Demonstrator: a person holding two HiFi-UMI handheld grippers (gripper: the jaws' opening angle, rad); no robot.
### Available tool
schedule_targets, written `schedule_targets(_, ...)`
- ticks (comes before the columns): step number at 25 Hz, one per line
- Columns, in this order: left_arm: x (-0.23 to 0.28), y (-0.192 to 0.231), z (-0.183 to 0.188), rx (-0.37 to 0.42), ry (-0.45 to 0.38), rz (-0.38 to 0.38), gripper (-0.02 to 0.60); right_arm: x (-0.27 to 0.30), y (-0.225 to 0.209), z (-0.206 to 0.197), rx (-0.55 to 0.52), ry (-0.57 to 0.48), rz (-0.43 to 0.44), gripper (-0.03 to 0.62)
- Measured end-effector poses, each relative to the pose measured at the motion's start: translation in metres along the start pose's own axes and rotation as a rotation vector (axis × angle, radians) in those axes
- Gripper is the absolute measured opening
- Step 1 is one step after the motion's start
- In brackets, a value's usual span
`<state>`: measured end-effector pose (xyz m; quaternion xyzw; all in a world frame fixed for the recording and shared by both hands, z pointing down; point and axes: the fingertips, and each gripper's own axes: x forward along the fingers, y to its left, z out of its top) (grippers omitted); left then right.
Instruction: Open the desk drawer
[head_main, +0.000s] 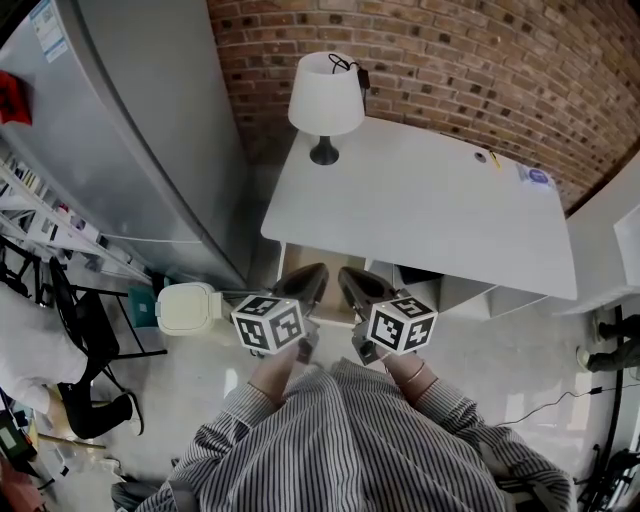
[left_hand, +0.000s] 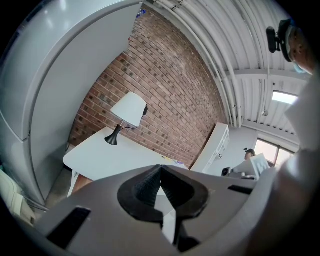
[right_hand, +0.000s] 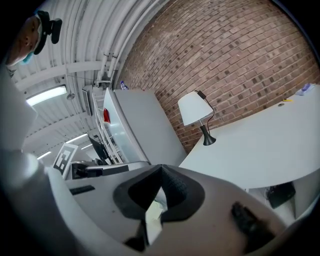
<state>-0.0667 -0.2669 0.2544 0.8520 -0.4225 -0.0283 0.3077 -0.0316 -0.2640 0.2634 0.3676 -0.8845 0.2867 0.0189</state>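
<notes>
A white desk stands against a brick wall, with a white lamp on its far left corner. From above, the desk's near edge hides most of what is under it; I see no drawer front clearly, only white panels and a brown patch beneath. My left gripper and right gripper sit side by side just short of the desk's front edge, both shut and empty. The left gripper view has its closed jaws below the desk. The right gripper looks toward the lamp.
A tall grey cabinet stands left of the desk. A small white bin sits on the floor by my left gripper. A black chair and a seated person are further left. A white cupboard flanks the right.
</notes>
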Motion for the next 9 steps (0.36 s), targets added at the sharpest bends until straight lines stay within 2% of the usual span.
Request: schedule_targets(9, -0.0019, 0.0016, -0.0042, -0.022, -0.008, 0.001, 0.012, -0.0009, -0.0018, -0.0042, 0.017, 0.011, -0.015, 0.017)
